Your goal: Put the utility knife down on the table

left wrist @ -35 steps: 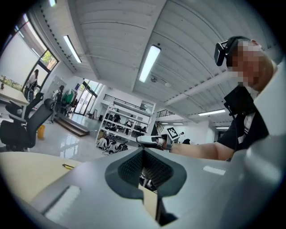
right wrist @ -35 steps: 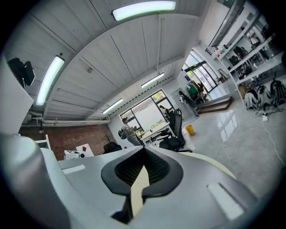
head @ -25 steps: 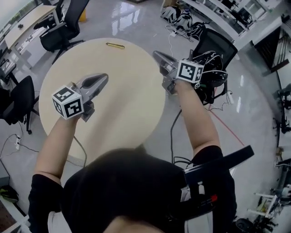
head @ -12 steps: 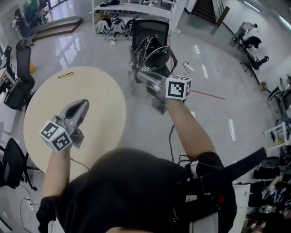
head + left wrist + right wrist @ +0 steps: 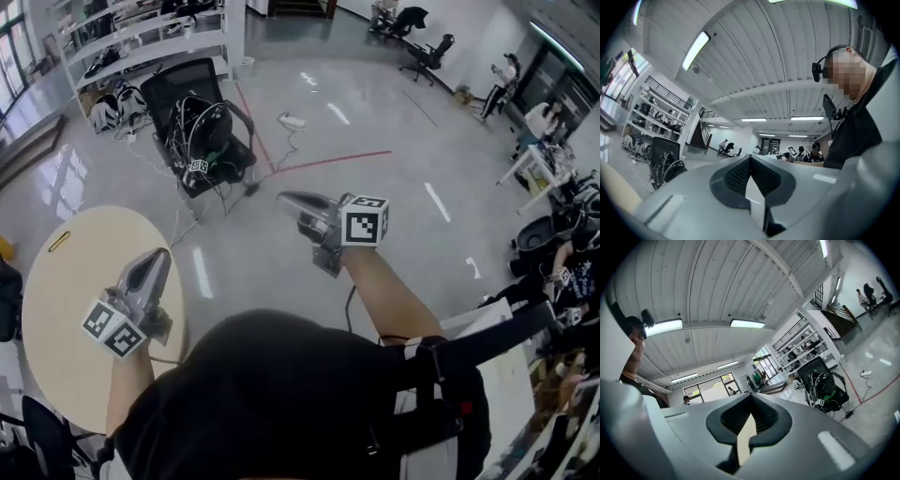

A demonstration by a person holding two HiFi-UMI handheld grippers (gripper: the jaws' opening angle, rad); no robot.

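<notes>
The yellow utility knife (image 5: 59,241) lies on the round beige table (image 5: 75,300), near its far left rim. My left gripper (image 5: 158,256) hangs shut and empty over the table's right edge, well away from the knife. My right gripper (image 5: 285,198) is held over the bare floor to the right of the table, also shut with nothing in it. In the left gripper view the jaws (image 5: 750,159) meet at the tip and point level across the room. In the right gripper view the jaws (image 5: 751,397) are closed too, aimed toward shelves and a chair.
A black chair piled with cables and gear (image 5: 202,122) stands on the glossy floor ahead. White shelves (image 5: 141,37) line the far wall. A red line (image 5: 328,159) crosses the floor. People and desks (image 5: 548,122) are at the right.
The view has swung to the right, so the table has slid to the picture's left. Both grippers swept right with it; the right one left the table for the floor. The knife stayed put.
</notes>
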